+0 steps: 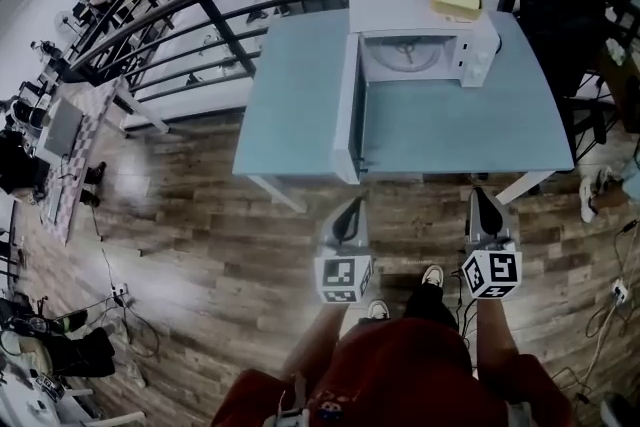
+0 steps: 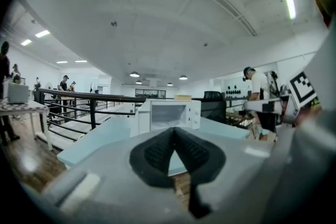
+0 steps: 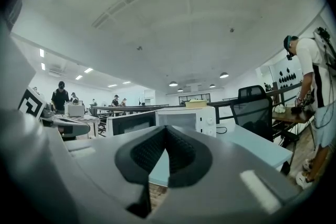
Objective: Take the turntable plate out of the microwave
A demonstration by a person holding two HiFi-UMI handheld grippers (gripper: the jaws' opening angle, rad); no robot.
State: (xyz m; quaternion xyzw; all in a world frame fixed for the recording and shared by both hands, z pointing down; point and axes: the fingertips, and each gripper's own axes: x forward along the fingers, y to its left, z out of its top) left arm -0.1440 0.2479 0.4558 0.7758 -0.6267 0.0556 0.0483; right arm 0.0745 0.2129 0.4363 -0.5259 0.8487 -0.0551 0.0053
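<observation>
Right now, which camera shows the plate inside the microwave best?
The head view: it looks down into the open microwave onto the turntable plate. Both gripper views face the microwave level, and the plate cannot be made out there.

Head cam is looking steeply down at table [image 1: 300,105] from well back; both gripper cams are looking level along their jaws, all three sharing the microwave [image 1: 392,15].

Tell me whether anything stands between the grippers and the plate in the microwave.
Nothing visible does. The door is swung open, leaving the plate exposed in the microwave, and the table before the opening is bare. The door's end juts toward the left gripper, left of its line. The right gripper's way is open.
</observation>
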